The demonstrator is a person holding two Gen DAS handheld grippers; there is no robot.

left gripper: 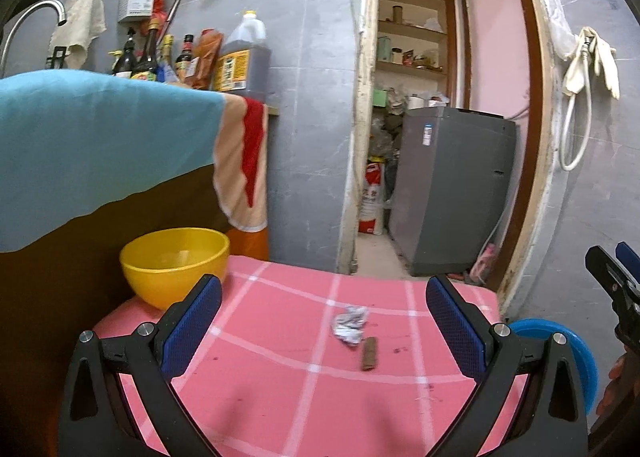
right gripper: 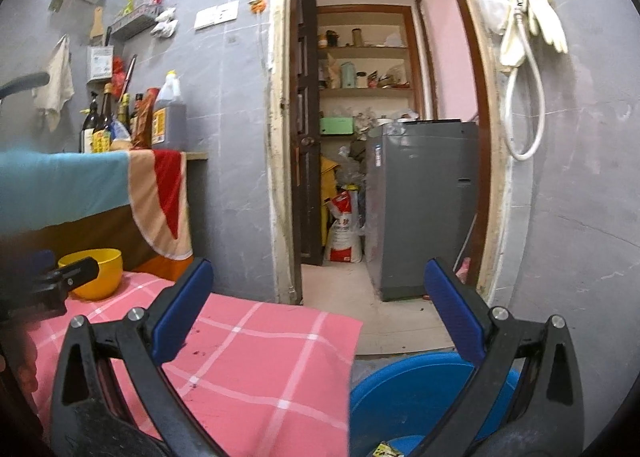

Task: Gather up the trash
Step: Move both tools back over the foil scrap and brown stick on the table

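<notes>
You are working over the pink checked cloth point(left gripper: 280, 389), and everything here is placed against it. At its far left corner the yellow bowl point(left gripper: 174, 265) is sitting on the cloth, just beyond the left pad of your left gripper point(left gripper: 324, 321). You are holding that gripper with its jaws spread wide and nothing between them; its blue pads point(left gripper: 192, 329) are hovering above the near half of the cloth. Between those pads, toward the right of the cloth's middle, the crumpled foil wrapper point(left gripper: 349, 325) is lying on the cloth, and the small brown stick point(left gripper: 369, 353) is lying just beside it on the near right, nearly touching it. Neither piece of trash is touching a finger.

Off the cloth's right edge and lower down, the blue bin point(right gripper: 408, 397) is standing with a scrap of printed litter showing at its near rim. You are holding your right gripper point(right gripper: 320, 313) above that right edge, half over the cloth and half over the bin, its jaws also wide apart and holding nothing. Beyond the cloth's far right corner, through the doorway, the grey washing machine point(right gripper: 424, 209) is standing.
</notes>
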